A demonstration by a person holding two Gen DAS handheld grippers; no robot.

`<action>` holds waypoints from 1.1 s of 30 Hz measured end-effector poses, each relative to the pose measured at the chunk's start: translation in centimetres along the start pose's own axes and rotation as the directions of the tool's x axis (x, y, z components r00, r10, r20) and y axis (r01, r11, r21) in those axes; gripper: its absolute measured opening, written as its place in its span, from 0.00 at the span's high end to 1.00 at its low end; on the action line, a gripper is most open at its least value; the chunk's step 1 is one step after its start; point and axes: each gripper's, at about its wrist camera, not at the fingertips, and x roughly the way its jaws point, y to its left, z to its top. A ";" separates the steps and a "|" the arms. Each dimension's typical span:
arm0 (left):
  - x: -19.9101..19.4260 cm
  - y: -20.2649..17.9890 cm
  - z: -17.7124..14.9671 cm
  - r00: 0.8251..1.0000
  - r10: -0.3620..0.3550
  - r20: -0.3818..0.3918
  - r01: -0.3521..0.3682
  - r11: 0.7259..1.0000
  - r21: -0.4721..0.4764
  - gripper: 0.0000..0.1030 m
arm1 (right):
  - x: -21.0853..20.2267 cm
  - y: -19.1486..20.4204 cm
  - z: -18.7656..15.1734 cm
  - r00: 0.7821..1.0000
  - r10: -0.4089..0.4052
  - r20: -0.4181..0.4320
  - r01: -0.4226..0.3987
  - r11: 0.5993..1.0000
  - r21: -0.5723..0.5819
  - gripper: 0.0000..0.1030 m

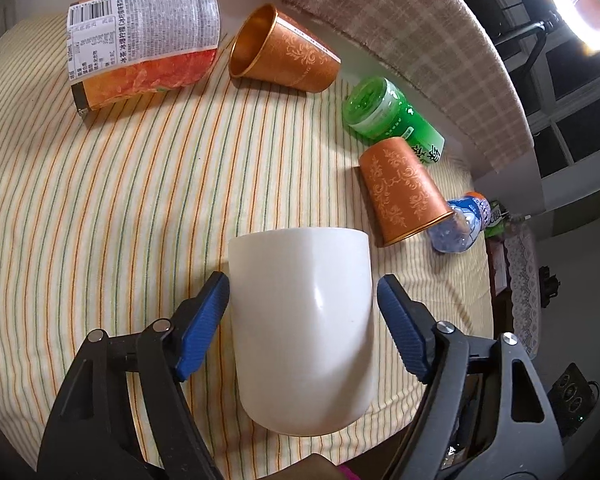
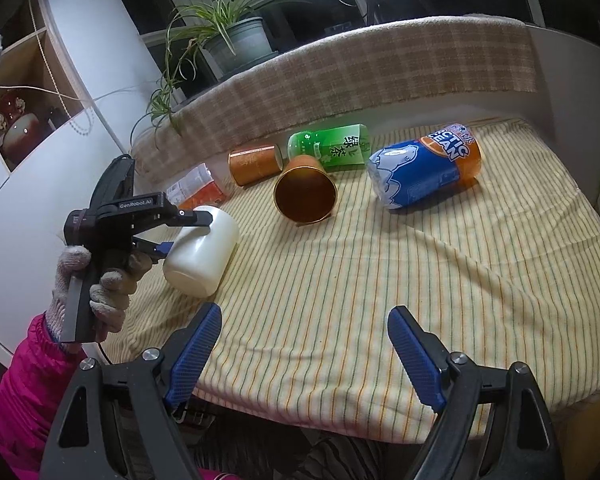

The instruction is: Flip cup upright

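Observation:
A white cup [image 1: 302, 320] lies on its side on the striped cloth, between the blue pads of my left gripper [image 1: 303, 292]. The left pad touches the cup wall; the right pad stands a small gap off it. In the right wrist view the left gripper [image 2: 180, 228] straddles the white cup [image 2: 202, 254] near the table's left edge. Two orange cups lie on their sides: one [image 1: 284, 50] at the back, one [image 1: 406, 190] to the right. My right gripper [image 2: 304, 344] is open and empty over the table's front edge.
An orange-labelled bottle [image 1: 140, 40], a green tea bottle [image 1: 392, 118] and a blue Arctic Ocean bottle [image 2: 424, 170] lie on the cloth [image 2: 380, 280]. A checked cushion back [image 2: 360, 76] bounds the far side. A potted plant [image 2: 228, 36] stands behind.

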 end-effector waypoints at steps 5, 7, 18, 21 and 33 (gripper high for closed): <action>0.1 -0.6 -0.1 1.000 0.008 0.004 -0.008 1.000 0.025 0.27 | -0.1 -0.1 0.0 1.000 -0.009 0.003 0.009 1.000 0.008 0.15; 0.2 -0.8 -0.2 1.000 0.010 0.007 -0.010 0.999 0.032 0.27 | -0.1 -0.2 0.0 1.000 -0.010 0.004 0.010 1.000 0.013 0.15; -1.8 -3.3 -1.9 0.989 0.062 0.138 -0.080 0.989 0.128 0.27 | 0.0 -0.2 0.0 1.000 -0.002 0.001 0.002 1.000 0.029 0.15; -2.4 -4.2 -2.7 0.980 0.075 0.186 -0.105 0.982 0.160 0.28 | 0.2 -0.3 -0.1 1.000 0.003 -0.002 -0.003 0.999 0.036 0.15; -3.3 -6.4 -4.5 0.933 0.142 0.330 -0.229 0.943 0.243 0.28 | 0.4 -0.4 -0.1 1.000 0.005 -0.001 -0.005 0.999 0.044 0.15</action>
